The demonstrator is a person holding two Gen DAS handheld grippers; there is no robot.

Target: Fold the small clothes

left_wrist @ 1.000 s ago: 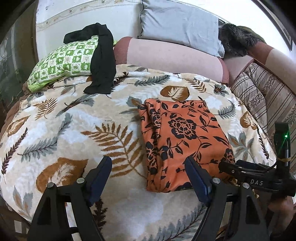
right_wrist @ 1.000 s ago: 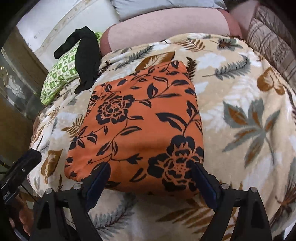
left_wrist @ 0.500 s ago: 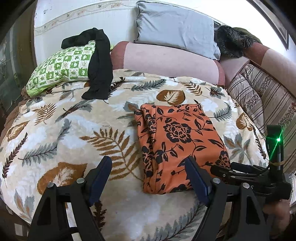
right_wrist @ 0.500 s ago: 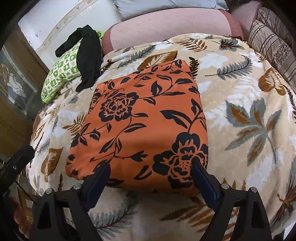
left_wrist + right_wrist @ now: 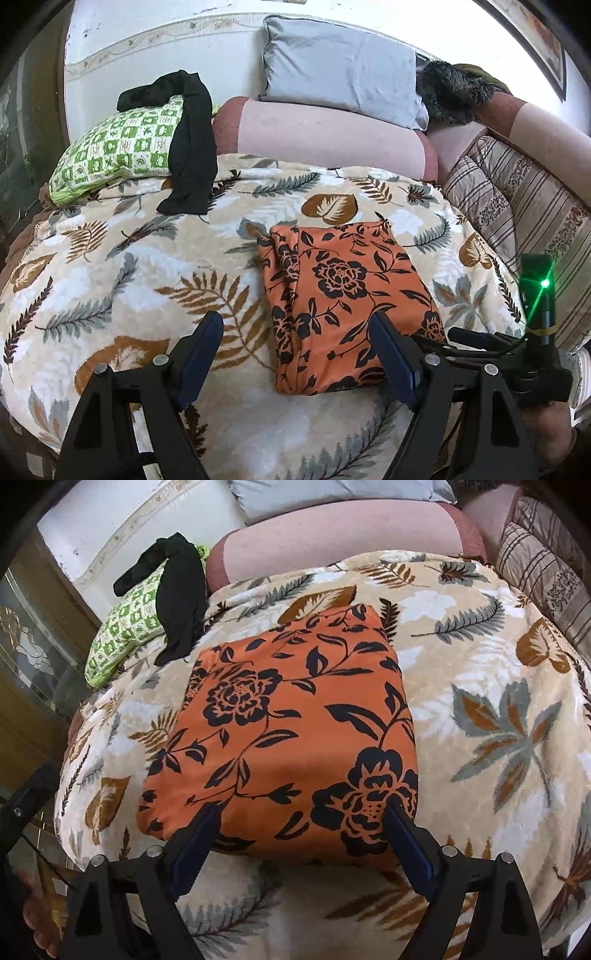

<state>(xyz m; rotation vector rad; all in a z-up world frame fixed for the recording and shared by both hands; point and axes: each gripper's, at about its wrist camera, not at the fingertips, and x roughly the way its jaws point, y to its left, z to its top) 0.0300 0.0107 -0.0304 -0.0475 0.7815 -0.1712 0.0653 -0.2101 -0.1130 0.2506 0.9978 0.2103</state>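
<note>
Left gripper [image 5: 295, 350]: jaws spread, nothing between them. Right gripper [image 5: 301, 836]: jaws spread, gripping nothing, above the near edge of the folded orange floral garment [image 5: 288, 738]. The garment lies flat on the leaf-print blanket [image 5: 498, 686]. At 11 o'clock, a black garment [image 5: 181, 598] drapes over a green checked pillow [image 5: 125, 627].
</note>
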